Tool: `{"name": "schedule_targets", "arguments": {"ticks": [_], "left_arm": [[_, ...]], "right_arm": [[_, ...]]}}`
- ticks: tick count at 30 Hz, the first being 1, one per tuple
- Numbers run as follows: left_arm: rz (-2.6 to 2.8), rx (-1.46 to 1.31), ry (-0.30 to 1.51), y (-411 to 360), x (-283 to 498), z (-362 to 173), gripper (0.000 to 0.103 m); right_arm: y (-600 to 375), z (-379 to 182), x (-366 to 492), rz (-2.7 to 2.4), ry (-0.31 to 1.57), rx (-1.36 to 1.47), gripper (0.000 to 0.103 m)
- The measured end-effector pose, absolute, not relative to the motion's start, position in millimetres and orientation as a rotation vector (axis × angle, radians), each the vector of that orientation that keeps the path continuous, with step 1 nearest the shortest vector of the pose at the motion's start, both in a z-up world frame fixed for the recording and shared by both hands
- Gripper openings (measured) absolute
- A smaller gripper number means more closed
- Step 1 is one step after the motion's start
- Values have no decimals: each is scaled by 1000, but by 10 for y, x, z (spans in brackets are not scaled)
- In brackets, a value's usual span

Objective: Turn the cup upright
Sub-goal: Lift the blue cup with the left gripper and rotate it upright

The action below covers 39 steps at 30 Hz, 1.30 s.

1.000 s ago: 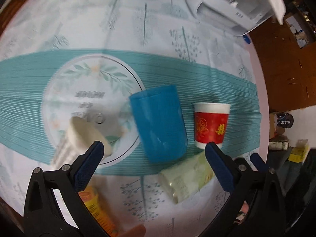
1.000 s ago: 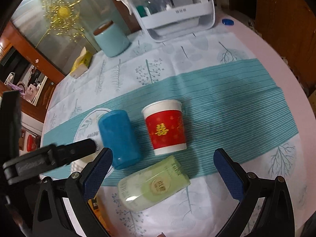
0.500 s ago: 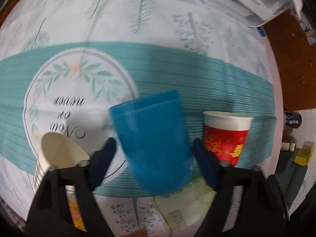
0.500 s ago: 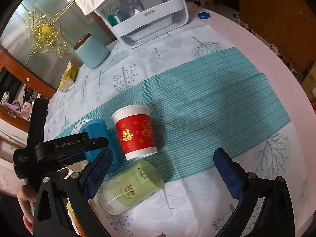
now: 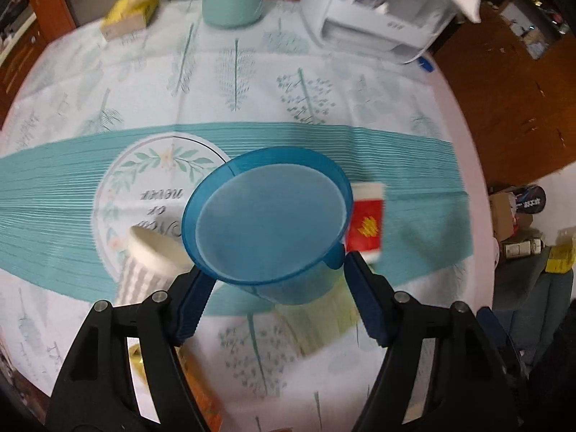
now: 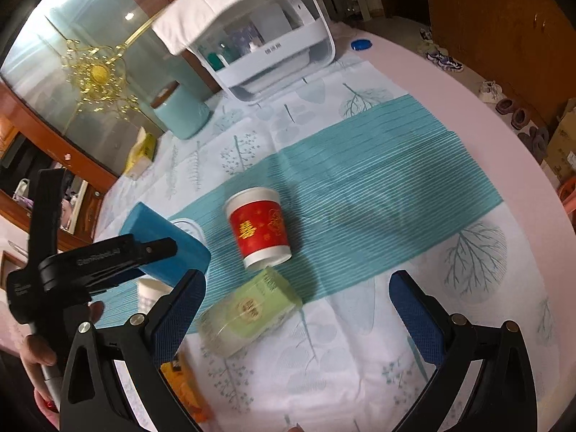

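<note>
My left gripper (image 5: 273, 288) is shut on a blue plastic cup (image 5: 268, 216), held off the table and tipped so its open mouth faces the camera. In the right wrist view the cup (image 6: 169, 244) is tilted in the air in the left gripper (image 6: 108, 259). A red paper cup (image 6: 261, 226) stands inverted on the teal cloth (image 6: 378, 180). A green cup (image 6: 248, 309) lies on its side in front of it. My right gripper (image 6: 291, 309) is open and empty above the green cup.
A striped white paper cup (image 5: 147, 266) lies left of the blue cup. A white storage box (image 6: 266, 43), a teal canister (image 6: 180, 111) and a yellow tissue box (image 6: 140, 151) stand at the far side. An orange packet (image 6: 183, 388) lies at the near edge.
My left gripper has closed on the blue cup, lifted it off the table and turned it so its mouth faces the camera. The right gripper has drawn back slightly.
</note>
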<state>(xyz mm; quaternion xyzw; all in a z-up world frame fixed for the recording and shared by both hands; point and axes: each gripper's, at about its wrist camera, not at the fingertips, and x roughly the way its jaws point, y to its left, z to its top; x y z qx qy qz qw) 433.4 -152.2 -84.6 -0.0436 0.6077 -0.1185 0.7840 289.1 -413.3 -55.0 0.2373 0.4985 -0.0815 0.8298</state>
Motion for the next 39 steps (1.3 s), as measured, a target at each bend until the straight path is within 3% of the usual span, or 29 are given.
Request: {"name": "schedule_targets", "arguments": {"ticks": [6, 13, 25, 27, 30, 39], "left_arm": [[-289, -66, 1231, -1296, 3543, -279, 69], [-325, -32, 1236, -1133, 2505, -163, 69], [-386, -13, 1313, -1118, 1276, -723, 69], [-380, -15, 1331, -1149, 1237, -841, 68], [-376, -23, 1360, -1173, 1216, -1020, 58], [-364, -27, 1388, -1240, 1372, -1274, 58]], "right_arm": [[-4033, -108, 2294, -159, 980, 522, 103], [-3851, 239, 1513, -137, 931, 529, 103], [-3353, -8, 396, -72, 999, 548, 103], [-3323, -114, 247, -79, 1020, 555, 103], [-3363, -245, 175, -82, 1042, 573, 103], [-3525, -533, 287, -104, 1089, 594, 103]]}}
